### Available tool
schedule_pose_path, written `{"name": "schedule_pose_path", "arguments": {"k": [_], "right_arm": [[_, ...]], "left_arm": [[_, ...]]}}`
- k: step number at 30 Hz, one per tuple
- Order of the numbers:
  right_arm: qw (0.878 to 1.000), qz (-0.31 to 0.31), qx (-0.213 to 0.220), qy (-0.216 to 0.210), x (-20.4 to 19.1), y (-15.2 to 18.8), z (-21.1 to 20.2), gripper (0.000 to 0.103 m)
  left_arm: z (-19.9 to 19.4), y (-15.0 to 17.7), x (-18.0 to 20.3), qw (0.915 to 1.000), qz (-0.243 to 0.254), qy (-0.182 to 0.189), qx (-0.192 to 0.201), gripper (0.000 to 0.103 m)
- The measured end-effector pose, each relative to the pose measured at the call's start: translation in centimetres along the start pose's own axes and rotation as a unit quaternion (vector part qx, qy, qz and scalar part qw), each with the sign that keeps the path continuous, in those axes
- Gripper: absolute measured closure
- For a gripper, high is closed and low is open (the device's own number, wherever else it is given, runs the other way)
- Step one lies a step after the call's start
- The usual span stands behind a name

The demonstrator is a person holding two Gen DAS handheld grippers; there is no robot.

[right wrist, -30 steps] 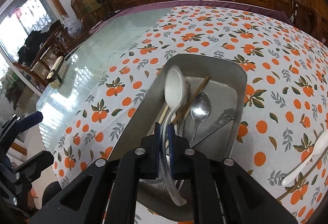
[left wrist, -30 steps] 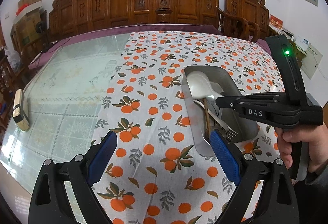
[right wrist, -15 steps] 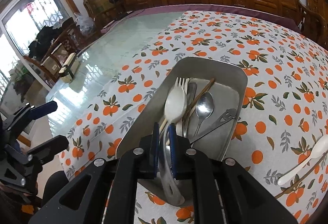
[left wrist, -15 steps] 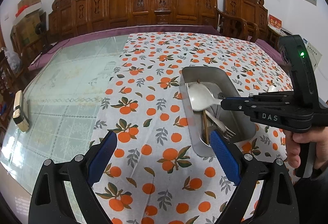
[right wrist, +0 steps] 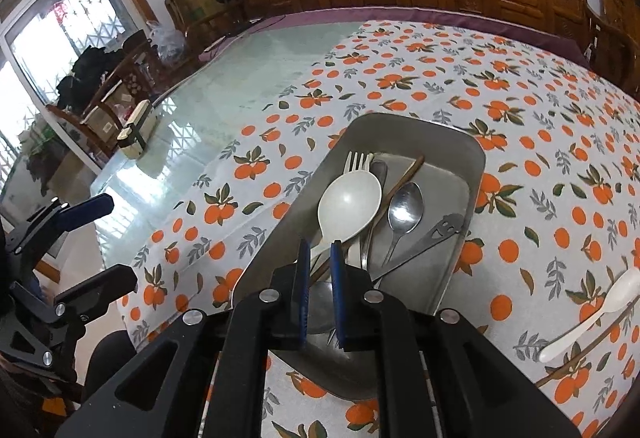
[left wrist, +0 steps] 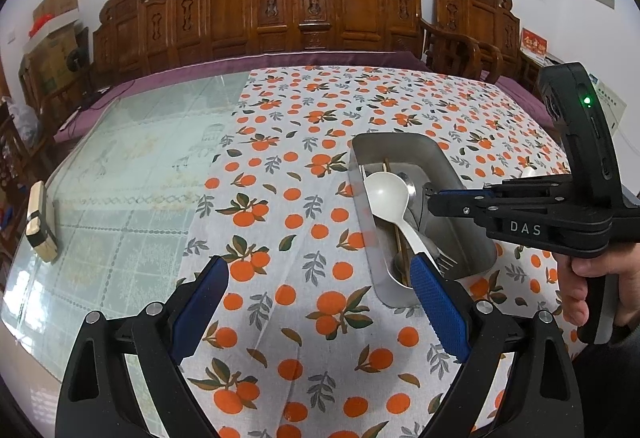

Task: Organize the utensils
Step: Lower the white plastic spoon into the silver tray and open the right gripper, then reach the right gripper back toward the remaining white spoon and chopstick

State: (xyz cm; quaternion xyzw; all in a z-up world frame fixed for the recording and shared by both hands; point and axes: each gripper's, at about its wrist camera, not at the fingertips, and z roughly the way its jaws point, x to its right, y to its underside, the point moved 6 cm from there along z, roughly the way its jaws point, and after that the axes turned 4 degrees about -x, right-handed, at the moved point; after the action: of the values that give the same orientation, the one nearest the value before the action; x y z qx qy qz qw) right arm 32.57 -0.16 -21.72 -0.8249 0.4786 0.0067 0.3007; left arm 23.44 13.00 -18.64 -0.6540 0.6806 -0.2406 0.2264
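A metal tray (right wrist: 472, 153) (left wrist: 444, 161) on the orange-print cloth holds a white plastic spoon (right wrist: 348, 205) (left wrist: 386, 193), a metal spoon (right wrist: 404, 211), a fork (right wrist: 356, 159), wooden chopsticks (right wrist: 404, 177) and a flat metal tool (right wrist: 440, 232). The white spoon lies in the tray on the other utensils. My right gripper (right wrist: 319, 258) (left wrist: 434, 197) hovers just above the tray, slightly open, with nothing between its pads. My left gripper (left wrist: 320, 278) is wide open and empty over the cloth, left of the tray.
Another white spoon (right wrist: 592, 314) and a chopstick (right wrist: 580, 362) lie on the cloth right of the tray. A small wooden box (left wrist: 40, 230) sits on the glass tabletop at the far left. Carved wooden chairs (left wrist: 304, 5) line the far edge.
My right gripper has let go of the white spoon, which now rests in the tray, and has drawn back and up. The left gripper stays open, with its view a little higher.
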Motion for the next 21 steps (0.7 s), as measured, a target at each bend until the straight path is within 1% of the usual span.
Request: {"name": "schedule_pose_path", "arguments": {"k": [1, 4, 7, 9, 10, 11, 13, 17, 21], "right_arm": [[1.000, 0.005, -0.003, -0.003, 0.0, 0.1, 0.2, 0.090], [1.000, 0.009, -0.005, -0.007, -0.3, 0.3, 0.6, 0.076], [1.000, 0.012, -0.014, -0.018, -0.9, 0.5, 1.3, 0.075], [0.999, 0.014, -0.026, -0.016, -1.2, 0.7, 2.0, 0.075], [0.999, 0.017, -0.035, -0.018, -1.2, 0.8, 2.5, 0.076], [0.999, 0.022, -0.042, -0.022, -1.2, 1.0, 2.9, 0.082], [0.998, 0.031, -0.045, -0.032, -1.2, 1.0, 3.2, 0.088], [0.997, 0.063, -0.032, -0.035, -0.1, 0.2, 3.4, 0.092], [0.996, 0.088, -0.025, -0.021, 1.6, -0.8, 4.0, 0.094]], "left_arm": [[0.0, 0.0, 0.0, 1.0000, 0.000, -0.001, 0.000, 0.015], [0.0, 0.0, 0.0, 1.0000, -0.001, 0.000, 0.000, 0.015], [0.0, -0.1, -0.1, 1.0000, -0.002, 0.000, 0.001, 0.015], [0.0, -0.1, -0.1, 1.0000, -0.001, 0.000, 0.000, 0.015], [0.0, -0.1, -0.1, 1.0000, -0.001, 0.000, 0.000, 0.015], [-0.1, -0.2, -0.1, 1.0000, -0.001, 0.000, 0.000, 0.015], [-0.1, -0.1, -0.1, 1.0000, -0.002, 0.000, 0.001, 0.015], [0.0, -0.1, 0.0, 1.0000, -0.002, 0.000, 0.000, 0.015], [-0.1, -0.2, 0.0, 1.0000, -0.002, 0.000, 0.001, 0.015]]}}
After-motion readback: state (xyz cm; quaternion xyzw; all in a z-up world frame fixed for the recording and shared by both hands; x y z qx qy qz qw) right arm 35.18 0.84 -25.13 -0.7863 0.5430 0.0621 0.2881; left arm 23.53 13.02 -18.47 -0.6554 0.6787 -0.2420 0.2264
